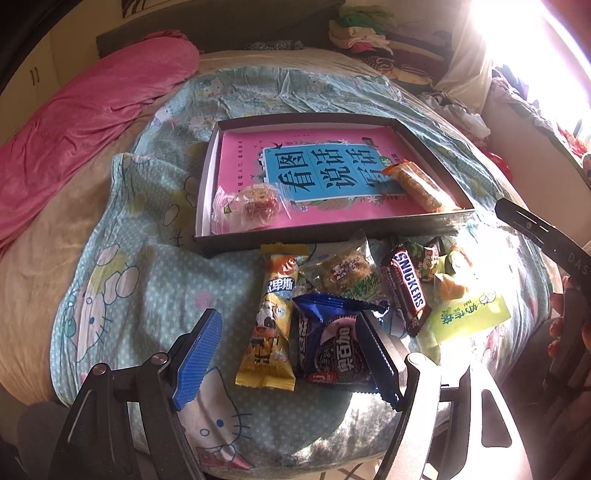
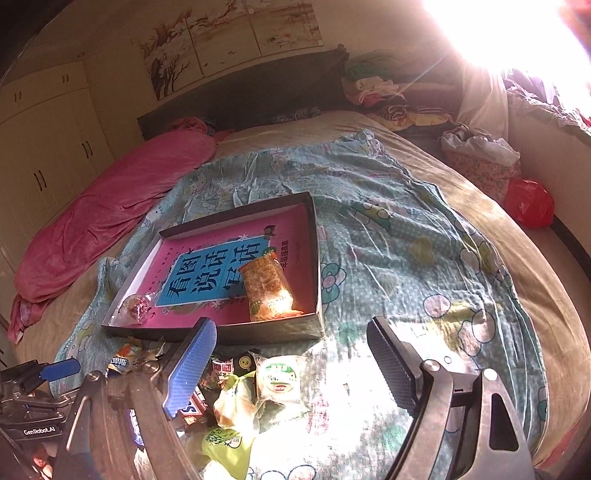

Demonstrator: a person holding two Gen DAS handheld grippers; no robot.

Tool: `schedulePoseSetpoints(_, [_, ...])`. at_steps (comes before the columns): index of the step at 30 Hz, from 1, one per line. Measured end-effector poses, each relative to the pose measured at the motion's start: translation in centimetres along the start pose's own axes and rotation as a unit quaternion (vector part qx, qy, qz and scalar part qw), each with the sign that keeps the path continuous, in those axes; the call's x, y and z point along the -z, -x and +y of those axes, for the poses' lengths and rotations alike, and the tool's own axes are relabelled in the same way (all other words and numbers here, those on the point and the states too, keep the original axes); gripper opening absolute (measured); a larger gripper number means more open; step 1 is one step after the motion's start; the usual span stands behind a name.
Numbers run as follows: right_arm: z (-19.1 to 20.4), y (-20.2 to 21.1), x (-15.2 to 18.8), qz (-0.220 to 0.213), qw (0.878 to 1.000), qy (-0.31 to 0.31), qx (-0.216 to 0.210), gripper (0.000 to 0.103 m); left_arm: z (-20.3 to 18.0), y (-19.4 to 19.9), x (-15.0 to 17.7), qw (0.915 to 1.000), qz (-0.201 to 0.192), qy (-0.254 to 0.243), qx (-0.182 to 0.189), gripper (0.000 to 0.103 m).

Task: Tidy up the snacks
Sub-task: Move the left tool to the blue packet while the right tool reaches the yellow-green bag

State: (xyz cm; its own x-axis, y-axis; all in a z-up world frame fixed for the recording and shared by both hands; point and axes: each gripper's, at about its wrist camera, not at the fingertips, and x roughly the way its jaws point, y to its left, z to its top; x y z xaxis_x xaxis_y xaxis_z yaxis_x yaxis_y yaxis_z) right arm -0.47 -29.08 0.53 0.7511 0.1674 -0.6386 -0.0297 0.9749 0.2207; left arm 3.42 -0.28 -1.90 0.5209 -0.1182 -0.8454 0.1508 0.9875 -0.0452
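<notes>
Both views are flooded by hard daylight from the window (image 2: 517,33) at upper right, where detail is blown out to white. Glare is thrown across the bedsheet (image 2: 388,240) below it. Straight lines are bowed and darkened toward the edges.

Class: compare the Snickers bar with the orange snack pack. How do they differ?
The Snickers bar has a dark brown wrapper; the orange pack is orange and see-through. The Snickers bar lies on the bedsheet among loose snacks; the orange pack lies inside the box. Both are long, sealed and lying flat.
</notes>
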Motion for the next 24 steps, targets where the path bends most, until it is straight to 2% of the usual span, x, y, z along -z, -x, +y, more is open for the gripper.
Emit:
schedulePoseSetpoints(13, [1.8, -0.1, 1.0, 0.021, 0.999, 0.022, -0.010, 0.084, 1.5, 0.5, 1.1, 0.9996, 0.011, 0.023, 0.009, 0.076])
schedulePoseSetpoints(24, [2.5, -0.4, 2.1, 0.049, 0.998, 0.030, -0.017, 0.084, -0.5, 0.0, 1.8, 0.9984, 0.029, 0.008, 0.048, 0.076])
